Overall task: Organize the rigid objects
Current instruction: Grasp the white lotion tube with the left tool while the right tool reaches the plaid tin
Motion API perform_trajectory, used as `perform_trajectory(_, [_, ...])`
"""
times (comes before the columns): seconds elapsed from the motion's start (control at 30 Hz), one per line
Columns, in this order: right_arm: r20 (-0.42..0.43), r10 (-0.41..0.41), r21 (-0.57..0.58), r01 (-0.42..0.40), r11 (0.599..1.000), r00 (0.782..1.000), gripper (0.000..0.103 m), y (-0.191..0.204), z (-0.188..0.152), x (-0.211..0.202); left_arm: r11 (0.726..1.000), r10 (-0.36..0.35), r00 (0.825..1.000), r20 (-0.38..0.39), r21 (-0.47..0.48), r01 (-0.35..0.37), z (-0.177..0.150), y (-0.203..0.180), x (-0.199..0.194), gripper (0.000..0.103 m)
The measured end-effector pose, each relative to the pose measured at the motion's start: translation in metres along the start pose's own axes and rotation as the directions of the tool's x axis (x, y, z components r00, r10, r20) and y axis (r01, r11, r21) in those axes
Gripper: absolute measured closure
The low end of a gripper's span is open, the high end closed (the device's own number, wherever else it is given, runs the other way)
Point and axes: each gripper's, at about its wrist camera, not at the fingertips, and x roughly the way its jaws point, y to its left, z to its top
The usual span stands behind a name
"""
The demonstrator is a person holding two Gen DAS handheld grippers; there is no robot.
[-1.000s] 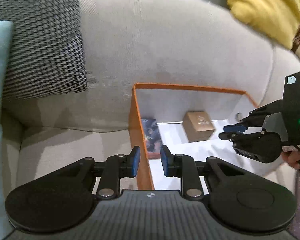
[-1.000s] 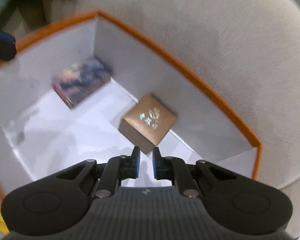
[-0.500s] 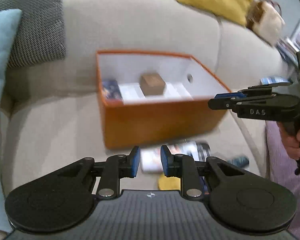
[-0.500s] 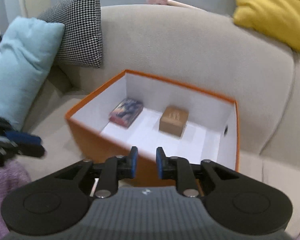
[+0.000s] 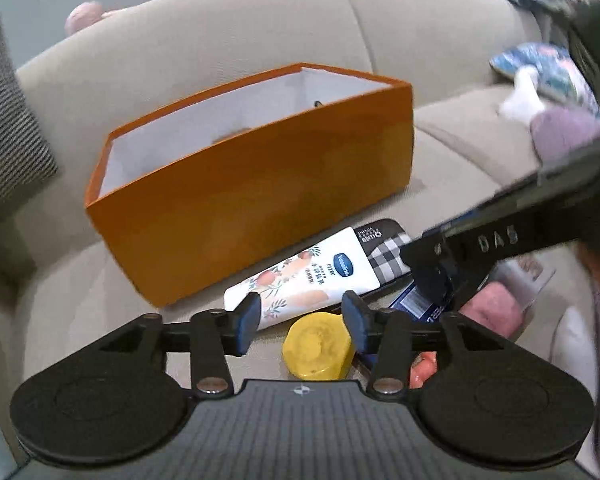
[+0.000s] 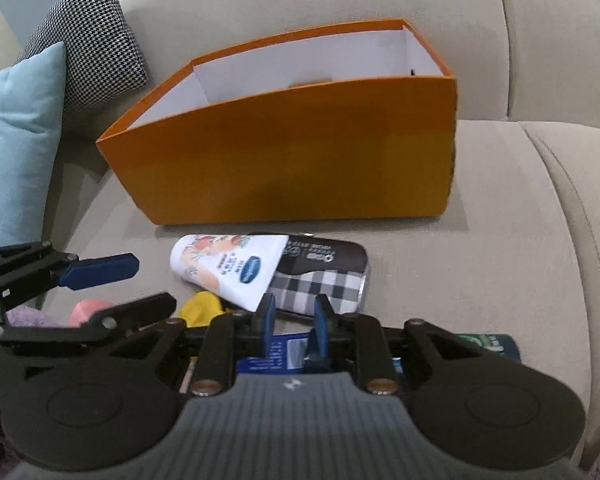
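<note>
An orange box with a white inside stands on the beige sofa seat; it also shows in the right wrist view. In front of it lie a white lotion tube, a black checked tin, a yellow hexagonal block and a blue packet. My left gripper is open, low over the yellow block, which sits between its fingers. My right gripper is slightly open and empty, above the blue packet and just short of the tin; it also crosses the left wrist view.
A houndstooth cushion and a light blue cushion lean at the left of the sofa. Pink items and a purple cloth lie at the right. A dark can lies near the right gripper.
Both grippers pulled back from the box and dropped toward the pile in front of it. The left gripper opened wider around the yellow block. The right gripper opened slightly.
</note>
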Motion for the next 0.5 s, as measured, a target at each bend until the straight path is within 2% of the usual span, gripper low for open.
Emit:
perform_trajectory(0.1, [-0.008, 0.006, 0.030, -0.006, 1.000, 1.000, 0.078, -0.012, 0.002, 0.005, 0.999, 0.002, 1.000, -0.008, 0.054, -0.002, -0.001, -0.009, 0.008, 0.043])
perform_trajectory(0.2, [-0.018, 0.011, 0.054, -0.010, 0.999, 1.000, 0.075, -0.020, 0.003, 0.011, 0.989, 0.023, 1.000, -0.011, 0.147, -0.021, -0.002, -0.022, 0.017, 0.038])
perform_trajectory(0.33, [-0.029, 0.006, 0.080, -0.003, 0.997, 1.000, 0.063, -0.029, 0.004, 0.018, 0.968, 0.047, 0.999, -0.021, 0.246, -0.040, -0.005, -0.035, 0.029, 0.029])
perform_trajectory(0.5, [-0.044, 0.013, 0.070, -0.010, 0.998, 0.999, 0.062, -0.029, 0.006, 0.028, 0.939, 0.091, 0.996, -0.008, 0.334, -0.083, -0.007, -0.046, 0.043, 0.028])
